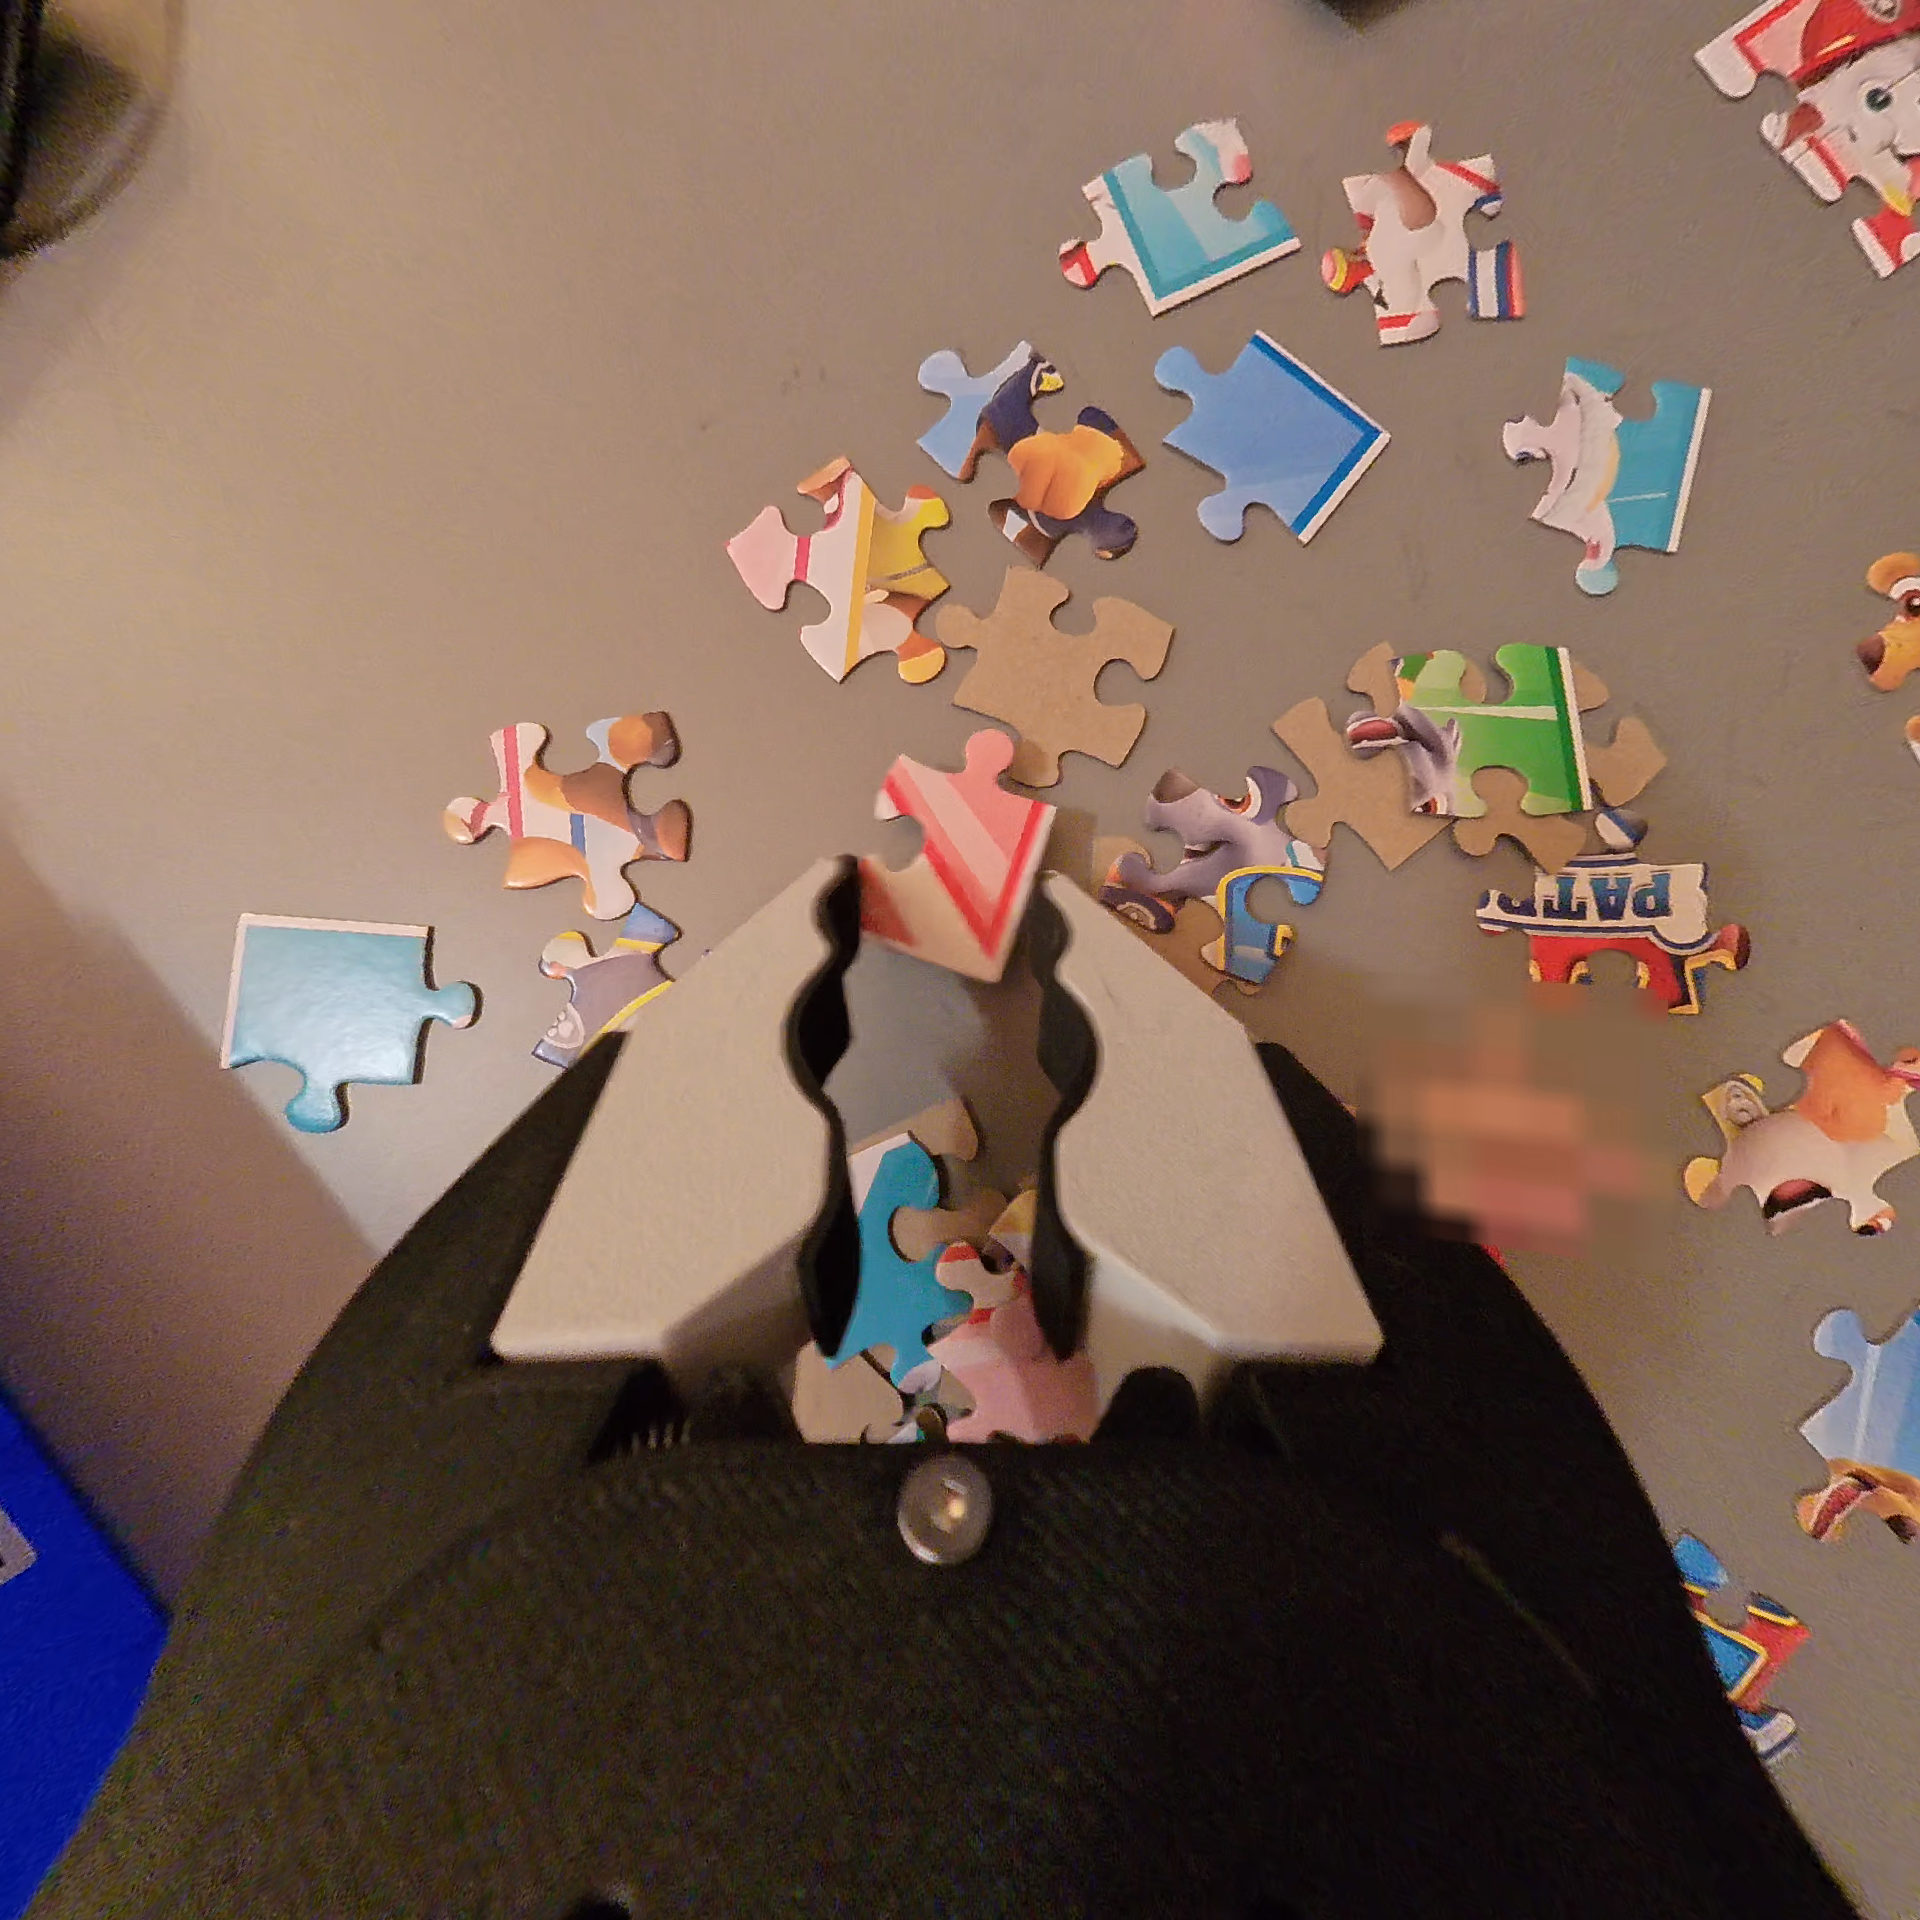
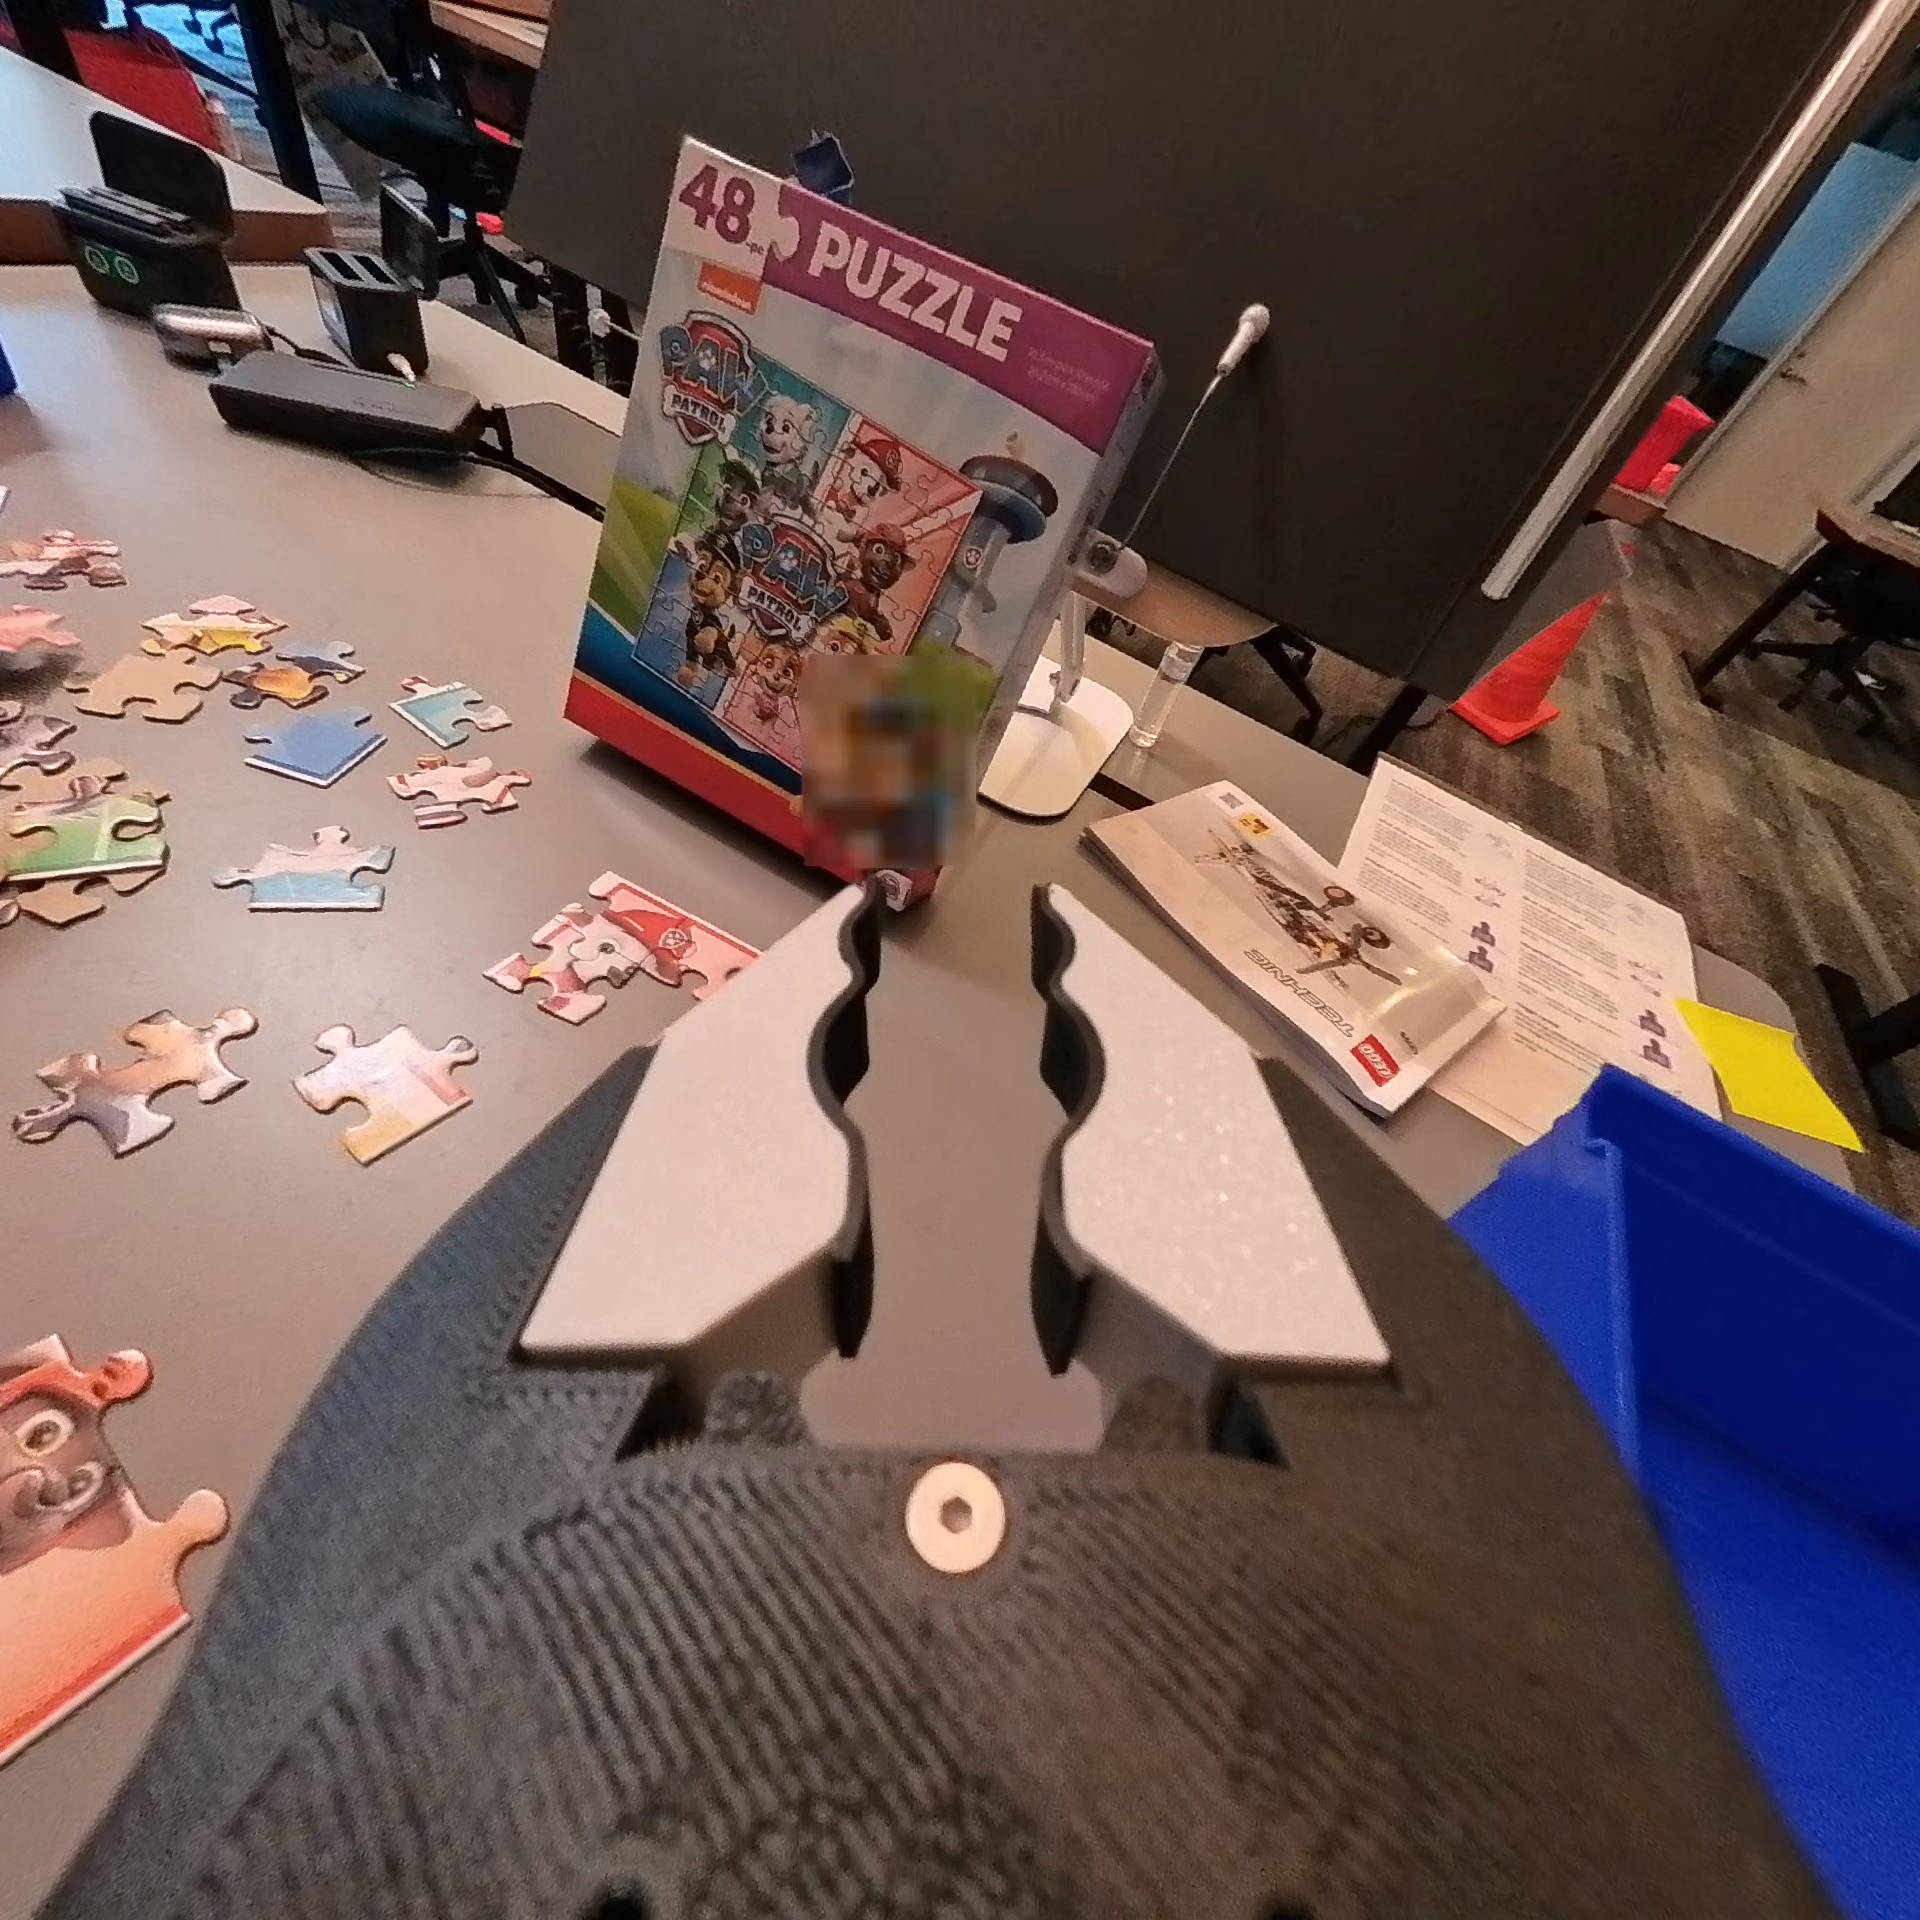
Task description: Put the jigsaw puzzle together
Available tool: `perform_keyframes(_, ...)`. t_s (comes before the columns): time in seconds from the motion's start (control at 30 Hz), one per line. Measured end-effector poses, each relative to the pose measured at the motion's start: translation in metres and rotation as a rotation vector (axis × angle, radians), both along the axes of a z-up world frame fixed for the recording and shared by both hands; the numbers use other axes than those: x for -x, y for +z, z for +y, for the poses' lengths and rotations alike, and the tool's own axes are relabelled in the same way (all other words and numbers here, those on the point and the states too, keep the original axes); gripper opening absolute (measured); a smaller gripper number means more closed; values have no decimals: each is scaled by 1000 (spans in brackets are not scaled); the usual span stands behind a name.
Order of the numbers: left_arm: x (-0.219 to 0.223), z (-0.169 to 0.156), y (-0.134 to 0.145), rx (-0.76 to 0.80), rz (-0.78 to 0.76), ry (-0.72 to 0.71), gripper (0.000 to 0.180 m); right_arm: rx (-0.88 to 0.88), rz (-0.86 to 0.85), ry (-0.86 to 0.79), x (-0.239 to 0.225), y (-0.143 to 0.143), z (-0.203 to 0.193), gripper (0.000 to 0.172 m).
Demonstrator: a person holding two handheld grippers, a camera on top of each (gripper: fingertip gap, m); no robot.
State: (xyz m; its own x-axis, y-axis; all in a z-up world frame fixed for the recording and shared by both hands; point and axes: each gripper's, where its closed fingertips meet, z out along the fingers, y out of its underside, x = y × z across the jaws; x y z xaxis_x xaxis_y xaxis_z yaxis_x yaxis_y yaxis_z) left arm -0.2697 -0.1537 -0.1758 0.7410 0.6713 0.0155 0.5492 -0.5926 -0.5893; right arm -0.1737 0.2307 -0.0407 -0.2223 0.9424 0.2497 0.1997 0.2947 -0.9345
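The left gripper [image 1: 951, 894] pinches a red-and-pink striped puzzle piece [image 1: 961, 868] lifted over the gray table [image 1: 416, 416], near a brown piece [image 1: 1060, 675]; the right gripper [image 2: 951, 935] is partly open, holding nothing, before the puzzle box [image 2: 831, 499].

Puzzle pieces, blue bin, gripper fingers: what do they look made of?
Puzzle pieces: cardboard with glossy printed faces; a face-down piece shows raw brown board, and the red-striped piece in the left hand-held gripper has a pale edge.
Blue bin: probably moulded plastic, smooth, slightly shiny.
Fingers: matte grey, likely printed plastic; black wavy pads, perhaps rubber.
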Motion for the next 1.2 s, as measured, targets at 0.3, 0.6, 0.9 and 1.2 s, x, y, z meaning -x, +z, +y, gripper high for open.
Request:
perform_keyframes(0.3, 1, -7, 6, 5, 32, 21, 18, -15, 0, 3, -2, 0, -4, 27)
perform_keyframes(0.6, 9, -6, -12, 19, 5, -50, 31, 5, -1, 12, -3, -1, -6, 27)
perform_keyframes(0.9, 2, -2, -18, 46, -67, -74, 0, 18, -3, 8, -3, -2, -3, 27)
perform_keyframes(1.2, 8, -5, -11, 15, -16, -62, 19, 15, -4, 17, -1, -5, -6, 28)
